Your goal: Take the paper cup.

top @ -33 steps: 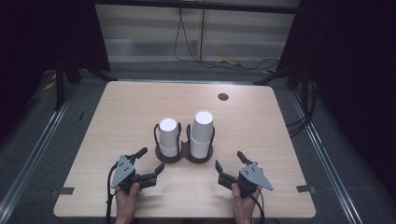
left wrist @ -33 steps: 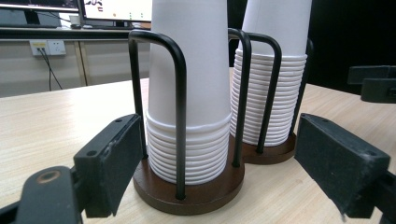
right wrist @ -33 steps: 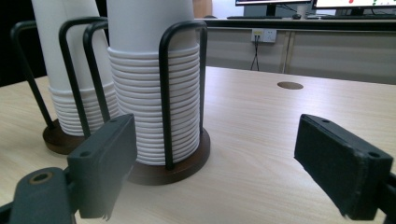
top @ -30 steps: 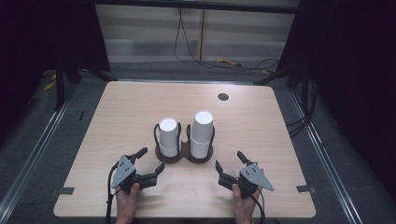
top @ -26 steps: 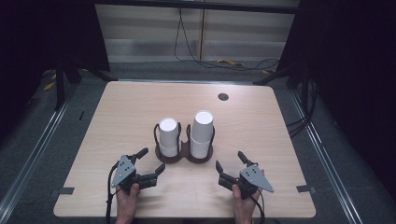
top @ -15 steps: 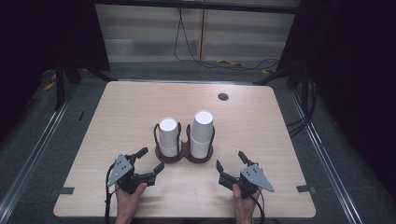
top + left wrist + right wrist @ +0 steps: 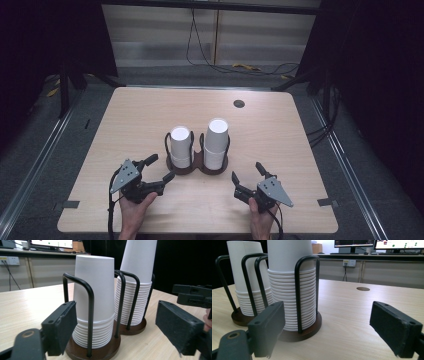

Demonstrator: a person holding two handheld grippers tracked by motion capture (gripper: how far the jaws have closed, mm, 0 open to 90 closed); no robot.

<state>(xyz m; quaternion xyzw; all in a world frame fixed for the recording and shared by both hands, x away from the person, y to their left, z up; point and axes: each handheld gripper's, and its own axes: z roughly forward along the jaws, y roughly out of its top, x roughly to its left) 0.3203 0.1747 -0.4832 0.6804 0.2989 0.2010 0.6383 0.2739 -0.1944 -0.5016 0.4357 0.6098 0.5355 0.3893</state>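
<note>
In the high view, a dark double cup holder (image 7: 196,162) sits at the centre of the wooden table (image 7: 125,120), carrying two stacks of inverted white paper cups. The shorter stack (image 7: 181,146) stands left of centre in the frame and the taller stack (image 7: 217,142) just to its right; both rise upright, so their long axis is vertical, each fenced by black wire loops.

The left gripper (image 7: 155,169) lies in the lower left of the frame, held in a hand (image 7: 134,210), with its jaws spread wide and nothing between them. They aim up and to the right, toward the shorter stack, which stands near but apart from the tips. In the left gripper view that shorter stack (image 7: 94,300) fills the middle, straight ahead between the two pads.

The right gripper (image 7: 247,172) rests in the lower right of the frame, likewise wide and empty, pointing up and left. In the right gripper view the taller stack (image 7: 291,285) stands left of centre, off the line between the jaws.

Each gripper is nearer its own side's stack, and the left one looks the better lined up. Any grasp would probably have to close on the cup wall above the wire loops.
</note>
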